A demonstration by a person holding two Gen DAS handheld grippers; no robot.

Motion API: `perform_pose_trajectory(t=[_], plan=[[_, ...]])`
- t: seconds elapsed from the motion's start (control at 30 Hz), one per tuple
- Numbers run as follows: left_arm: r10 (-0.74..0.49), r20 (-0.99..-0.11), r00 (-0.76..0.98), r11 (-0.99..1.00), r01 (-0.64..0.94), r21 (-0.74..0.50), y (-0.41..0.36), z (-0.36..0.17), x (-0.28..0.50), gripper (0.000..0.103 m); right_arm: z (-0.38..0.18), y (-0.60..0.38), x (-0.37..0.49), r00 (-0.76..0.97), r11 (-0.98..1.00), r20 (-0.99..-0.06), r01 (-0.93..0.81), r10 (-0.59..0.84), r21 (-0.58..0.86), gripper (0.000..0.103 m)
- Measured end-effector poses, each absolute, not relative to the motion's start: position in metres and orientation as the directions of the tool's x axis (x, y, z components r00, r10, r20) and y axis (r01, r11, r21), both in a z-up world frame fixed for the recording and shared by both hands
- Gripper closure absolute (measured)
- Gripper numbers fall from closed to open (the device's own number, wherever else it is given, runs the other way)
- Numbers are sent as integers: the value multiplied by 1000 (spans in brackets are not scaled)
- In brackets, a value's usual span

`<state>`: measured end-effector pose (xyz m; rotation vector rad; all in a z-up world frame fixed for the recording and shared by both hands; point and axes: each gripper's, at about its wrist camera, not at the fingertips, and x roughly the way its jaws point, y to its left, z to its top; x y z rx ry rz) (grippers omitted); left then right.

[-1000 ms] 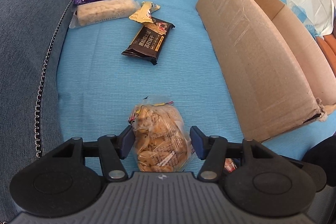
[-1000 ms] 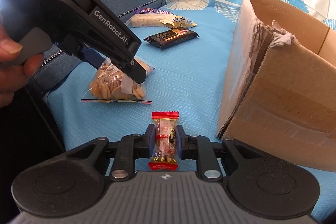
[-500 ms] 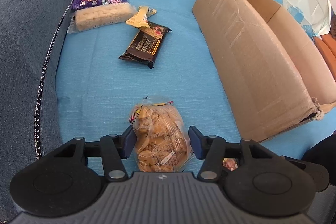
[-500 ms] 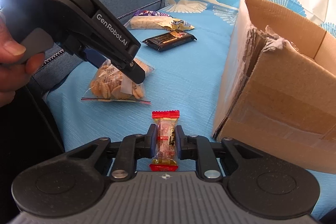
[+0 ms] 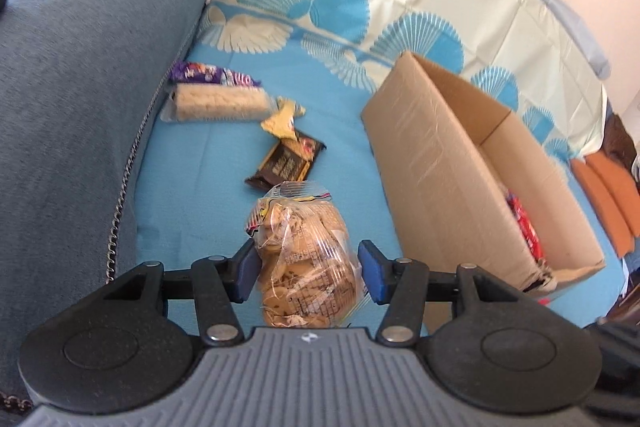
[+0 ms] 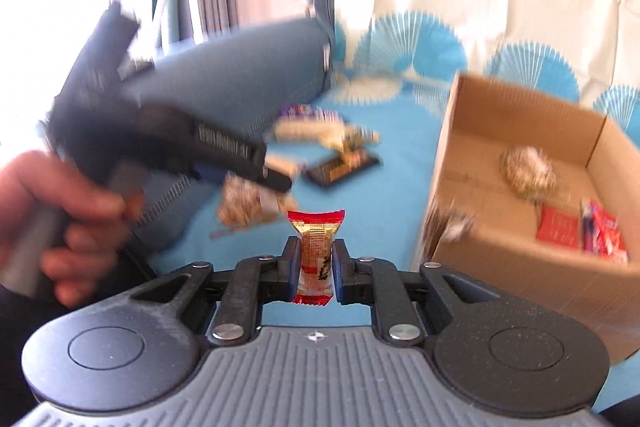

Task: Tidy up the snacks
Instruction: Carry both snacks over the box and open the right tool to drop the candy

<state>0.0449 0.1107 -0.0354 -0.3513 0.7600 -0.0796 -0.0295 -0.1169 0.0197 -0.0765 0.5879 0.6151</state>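
Note:
My left gripper [image 5: 306, 259] is shut on a clear bag of small crackers [image 5: 302, 227], held off the blue cloth. The right wrist view shows that gripper [image 6: 276, 183] blurred, in a person's hand [image 6: 68, 223], with the bag under its fingers. My right gripper [image 6: 316, 255] is shut on a small snack with red ends [image 6: 316, 227], held upright above the cloth. The open cardboard box [image 5: 436, 163] lies to the right of both; it [image 6: 476, 203] holds a crackers bag [image 6: 528, 171] and red packets [image 6: 560, 229].
On the cloth farther off lie a dark wafer pack [image 5: 286, 163], a yellow wrapper [image 5: 284, 117], a clear pack of pale bars [image 5: 218, 103] and a purple packet [image 5: 208, 75]. A blue-grey sofa arm [image 5: 80, 107] borders the left side. Orange cushions [image 5: 604, 195] lie beyond the box.
Both grippers have risen with their snacks and tilted up. The crackers bag and the red-ended snack left the cloth. The inside of the box has come into view.

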Motion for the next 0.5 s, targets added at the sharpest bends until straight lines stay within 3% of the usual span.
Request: perform_pose_trajectory(t=[0.27, 0.5], plan=[[-155, -571, 806, 931, -75, -358, 117, -21, 26, 45, 74, -175, -13, 760, 831, -346, -540, 551, 137, 86], [-81, -502, 861, 926, -122, -358, 115, -10, 7, 45, 72, -237, 23, 830, 864, -242, -482, 503, 146, 86]])
